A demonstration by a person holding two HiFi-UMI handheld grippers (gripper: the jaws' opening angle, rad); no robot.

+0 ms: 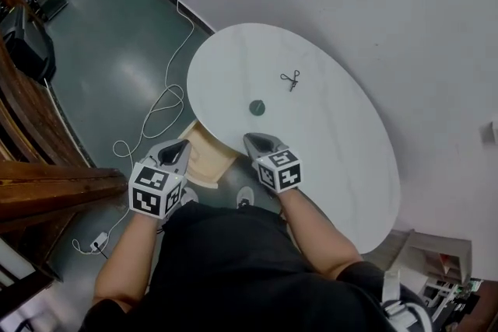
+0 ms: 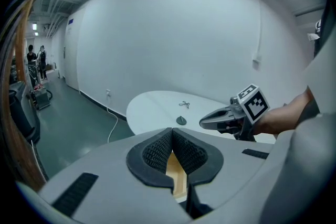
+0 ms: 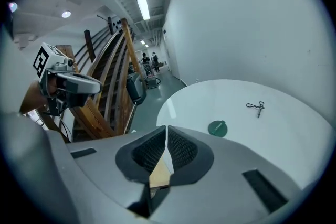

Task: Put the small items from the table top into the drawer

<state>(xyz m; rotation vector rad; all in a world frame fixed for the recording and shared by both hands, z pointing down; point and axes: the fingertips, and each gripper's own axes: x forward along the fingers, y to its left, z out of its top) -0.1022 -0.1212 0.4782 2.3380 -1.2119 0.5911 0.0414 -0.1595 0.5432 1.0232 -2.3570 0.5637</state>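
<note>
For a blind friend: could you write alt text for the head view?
From above: a person's shut left gripper and shut right gripper flank an open pale wooden drawer at the edge of a white oval table. A small dark green round disc and a black metal tool lie on the table.

Table (image 1: 327, 136): smooth white top, faint sheen. Drawer (image 1: 205, 161): pale bare wood, matt. Floor (image 1: 117, 50): glossy dark green.

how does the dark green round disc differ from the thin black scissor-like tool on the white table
The dark green round disc is solid and circular; the thin black scissor-like tool is wiry, with loops. The disc lies nearer the person, the tool farther in. Both lie flat on the round white table.
</note>
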